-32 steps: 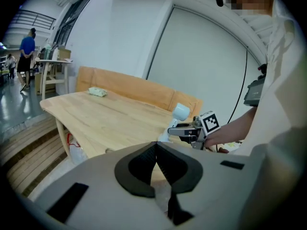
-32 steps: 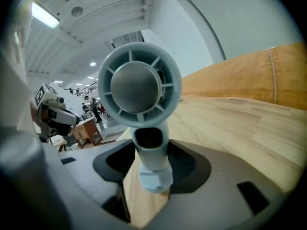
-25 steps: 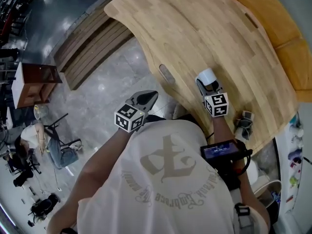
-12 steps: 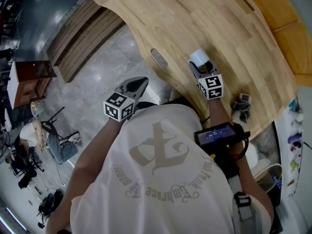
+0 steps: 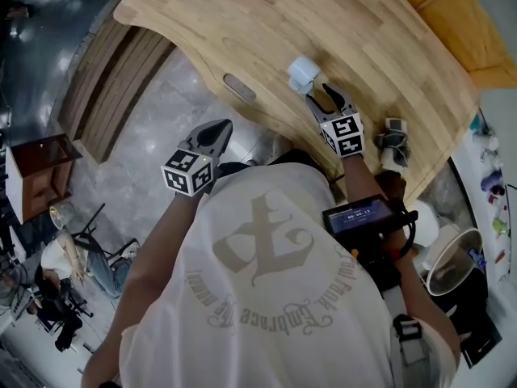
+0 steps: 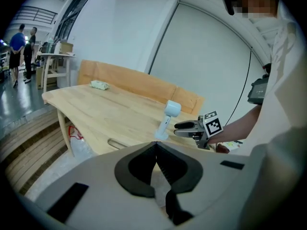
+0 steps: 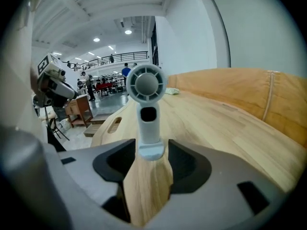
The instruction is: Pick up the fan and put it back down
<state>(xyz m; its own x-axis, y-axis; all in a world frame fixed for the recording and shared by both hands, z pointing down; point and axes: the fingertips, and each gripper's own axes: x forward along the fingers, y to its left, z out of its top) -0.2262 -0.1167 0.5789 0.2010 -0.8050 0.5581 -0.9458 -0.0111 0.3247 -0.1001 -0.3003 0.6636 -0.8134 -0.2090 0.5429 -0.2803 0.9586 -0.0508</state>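
Directly ahead, the upright fan (image 7: 147, 87) stands just beyond the parted tips of the right gripper (image 7: 150, 159). The left gripper (image 6: 156, 150), closed, is farther off.

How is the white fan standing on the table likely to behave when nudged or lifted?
Likely tippy: the fan stands upright on a small base with a bigger round head above. Probably stiff and light: a slim, plastic-looking body. Its smooth handle might slip in the right tongs.

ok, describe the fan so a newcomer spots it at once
On the curved light-wood table, look near the front edge, just ahead of the right gripper. The fan is the only upright item there: pale, a round head on a short handle.
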